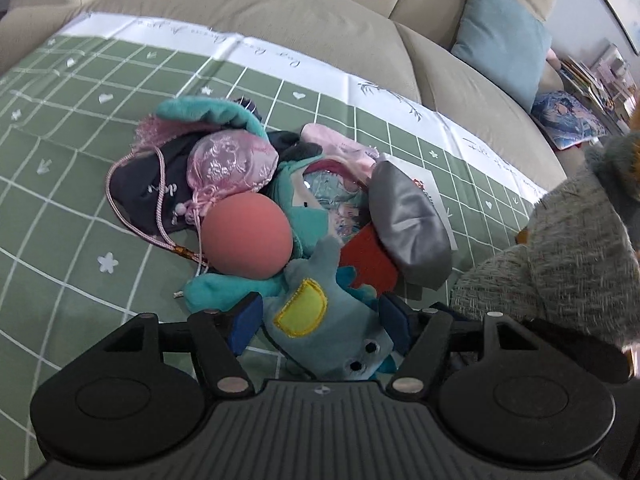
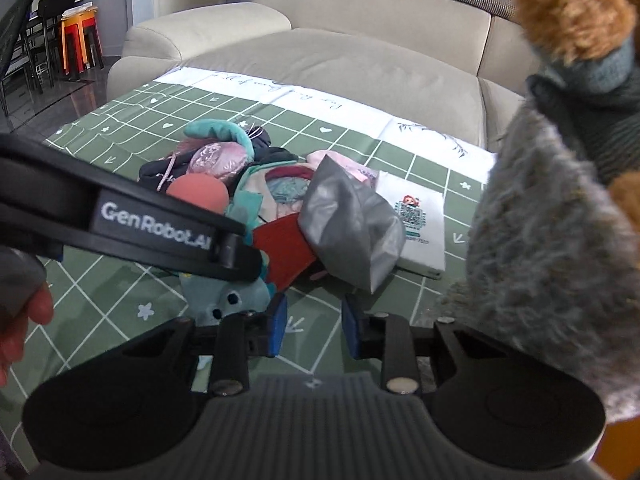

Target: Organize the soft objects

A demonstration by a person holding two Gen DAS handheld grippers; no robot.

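Note:
A heap of soft things lies on a green checked cloth (image 1: 60, 208): a coral ball (image 1: 246, 236), a pink brocade pouch (image 1: 232, 164), a dark drawstring bag (image 1: 148, 188), teal plush pieces (image 1: 208, 110), a grey silver pouch (image 1: 408, 220) and a red piece (image 1: 370, 258). My left gripper (image 1: 320, 320) is closed around a blue plush toy (image 1: 320, 316) with a yellow patch, at the heap's near edge. In the right wrist view the left gripper's arm (image 2: 152, 224) crosses over that toy (image 2: 228, 300). My right gripper (image 2: 314, 326) is open and empty above the cloth, just in front of the grey pouch (image 2: 348, 224).
A grey knitted plush (image 1: 560, 248) with brown fur (image 2: 576, 12) stands at the right of the cloth. A white packet (image 2: 420, 216) lies right of the heap. The cloth covers a beige sofa (image 2: 340, 56) with a light blue cushion (image 1: 500, 32). Orange stools (image 2: 78, 40) stand far left.

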